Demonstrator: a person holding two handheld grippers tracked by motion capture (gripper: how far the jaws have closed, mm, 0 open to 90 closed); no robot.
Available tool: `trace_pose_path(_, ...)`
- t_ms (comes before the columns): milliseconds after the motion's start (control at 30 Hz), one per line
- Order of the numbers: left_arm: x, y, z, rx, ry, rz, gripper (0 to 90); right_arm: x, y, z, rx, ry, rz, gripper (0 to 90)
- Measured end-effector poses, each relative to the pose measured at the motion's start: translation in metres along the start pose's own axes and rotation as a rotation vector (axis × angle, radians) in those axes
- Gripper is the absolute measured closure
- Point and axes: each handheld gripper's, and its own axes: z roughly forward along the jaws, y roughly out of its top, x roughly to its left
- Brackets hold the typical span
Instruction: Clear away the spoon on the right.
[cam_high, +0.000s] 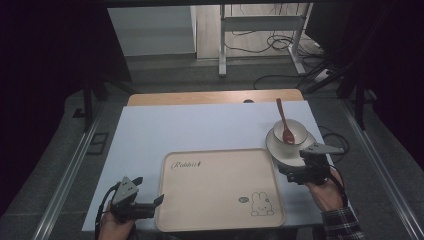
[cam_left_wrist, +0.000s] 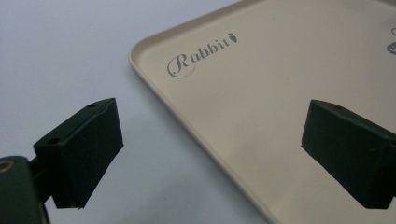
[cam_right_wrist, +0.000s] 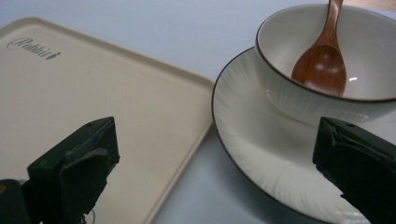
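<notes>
**Operator:** On the pale blue-grey tabletop (cam_high: 200, 125) I see a beige rectangular plastic tray with a rabbit drawing (cam_high: 220, 187) near my edge. My left gripper (cam_high: 150, 200) sits at the tray's left rim, jaws spread wide and holding nothing; in the left gripper view one jaw hangs over the bare table and the other over the tray (cam_left_wrist: 261, 107).

**Observer:** And the right side?

**Operator:** My right gripper (cam_high: 295, 167) is at the near edge of a white round ribbed saucer (cam_high: 280, 150), just right of the tray's far right corner. Its jaws are parted too, empty. On the saucer stands a white ceramic bowl with a dark rim (cam_high: 297, 129), and a reddish-brown wooden spoon (cam_high: 285, 122) rests inside it, handle leaning away from me.

**Observer:** Touching the saucer?

**Operator:** From the right gripper view, I cannot tell; one jaw is over the tray (cam_right_wrist: 93, 93), the other over the saucer (cam_right_wrist: 261, 149).
</notes>
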Motion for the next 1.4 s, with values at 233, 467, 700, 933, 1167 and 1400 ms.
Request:
trace_pose_path(233,0.000,0.000,0.000,-0.001,-0.002,-0.003,5.0,-0.005,0.014,0.008,0.006,0.016,0.010,0.7)
trace_pose_path(467,0.000,0.000,0.000,-0.002,-0.001,0.000,5.0,-0.013,0.027,0.014,0.002,0.007,0.005,0.7)
trace_pose_path(700,0.000,0.000,0.000,-0.002,-0.003,0.000,5.0,-0.023,0.043,0.022,0.009,0.009,0.009,1.3)
trace_pose_path(933,0.000,0.000,0.000,-0.002,-0.003,0.001,5.0,-0.034,0.052,0.031,0.014,-0.012,0.029,1.5)
trace_pose_path(1167,0.000,0.000,0.000,-0.002,-0.003,0.002,5.0,-0.042,0.058,0.040,0.044,-0.075,0.010,1.5)
trace_pose_path(1400,0.001,0.000,0.000,-0.001,-0.005,-0.001,5.0,-0.054,0.065,0.049,0.060,-0.089,0.056,1.1)
